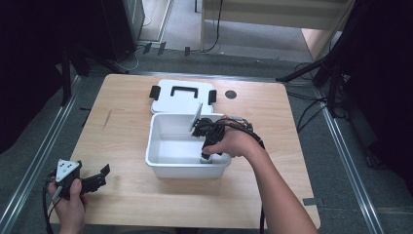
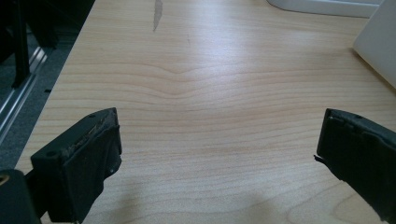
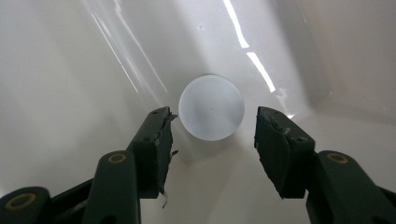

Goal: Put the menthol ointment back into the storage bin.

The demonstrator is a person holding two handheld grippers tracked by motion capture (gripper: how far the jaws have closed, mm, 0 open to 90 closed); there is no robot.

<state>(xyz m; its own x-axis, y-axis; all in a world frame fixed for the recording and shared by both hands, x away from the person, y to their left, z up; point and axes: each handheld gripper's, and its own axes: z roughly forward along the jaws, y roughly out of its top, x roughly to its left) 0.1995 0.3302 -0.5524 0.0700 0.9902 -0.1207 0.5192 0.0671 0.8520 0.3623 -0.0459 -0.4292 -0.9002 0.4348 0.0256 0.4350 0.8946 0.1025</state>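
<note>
One white tub point(image 1: 160, 168) holds one round white thing point(image 3: 211, 107), which sits between the wide-open jaws of the right gripper point(image 3: 212, 135), untouched, while the left gripper point(image 2: 219, 154) gapes wide, holding nothing.

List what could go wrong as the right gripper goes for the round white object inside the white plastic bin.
1. The round white object sits by the inner corner of the white plastic bin; a finger of the open right gripper may hit the wall before closing.
2. Its smooth round face could slip out of the fingers.
3. The left gripper rests open on the wooden table, apart from the bin, so a snag may drag the bin.
</note>
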